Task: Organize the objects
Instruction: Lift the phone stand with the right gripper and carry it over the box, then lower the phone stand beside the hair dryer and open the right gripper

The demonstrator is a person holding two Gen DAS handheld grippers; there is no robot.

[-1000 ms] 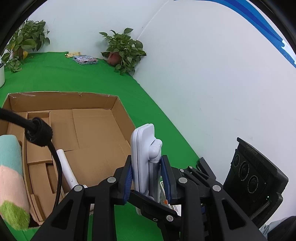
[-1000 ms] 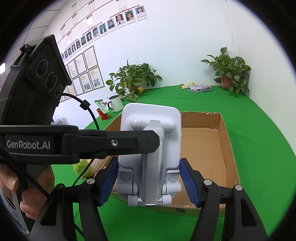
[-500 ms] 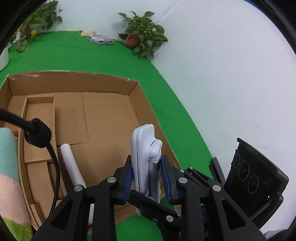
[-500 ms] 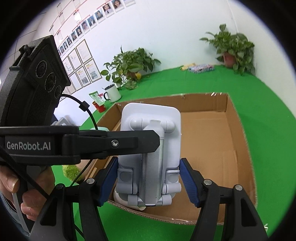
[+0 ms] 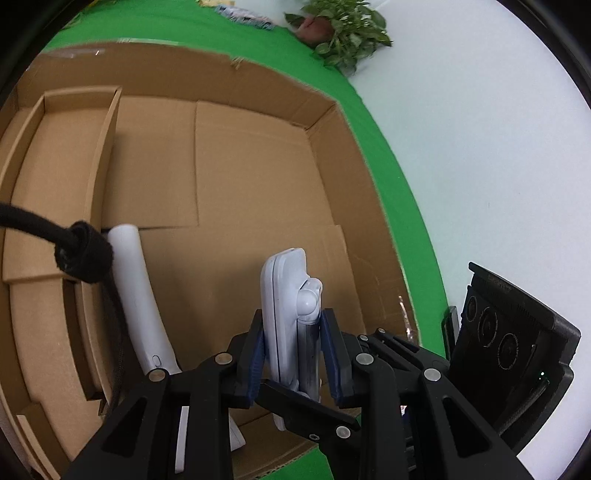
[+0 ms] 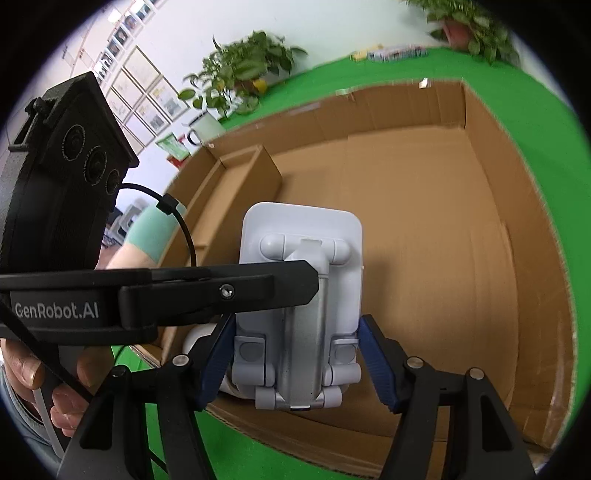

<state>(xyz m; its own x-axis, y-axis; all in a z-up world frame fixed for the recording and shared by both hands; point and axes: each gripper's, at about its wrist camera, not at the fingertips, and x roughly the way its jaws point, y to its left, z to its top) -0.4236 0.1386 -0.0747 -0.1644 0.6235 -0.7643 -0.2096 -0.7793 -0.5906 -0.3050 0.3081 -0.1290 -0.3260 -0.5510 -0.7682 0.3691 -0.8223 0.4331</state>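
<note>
A white folding phone stand (image 5: 286, 314) is held upright by both grippers over the near edge of an open cardboard box (image 5: 236, 177). My left gripper (image 5: 293, 354) is shut on the stand's thin sides. My right gripper (image 6: 299, 362) is shut on the stand's wide faces (image 6: 301, 280), and the left gripper's finger (image 6: 207, 291) crosses in front of the stand in the right wrist view. The box (image 6: 424, 229) fills the right wrist view. A white curved handle-like object (image 5: 138, 302) lies inside the box at the near left.
A cardboard divider (image 5: 99, 155) makes a narrow compartment along the box's left side. A green cloth (image 5: 391, 192) covers the table. Potted plants (image 5: 343, 26) and small packets (image 5: 243, 14) stand at the far edge. A white mug (image 6: 203, 129) and a striped plush (image 6: 151, 236) are left of the box.
Both grippers have carried the stand forward and tilted down, from in front of the box to over its near edge. The grip on the stand is unchanged.
</note>
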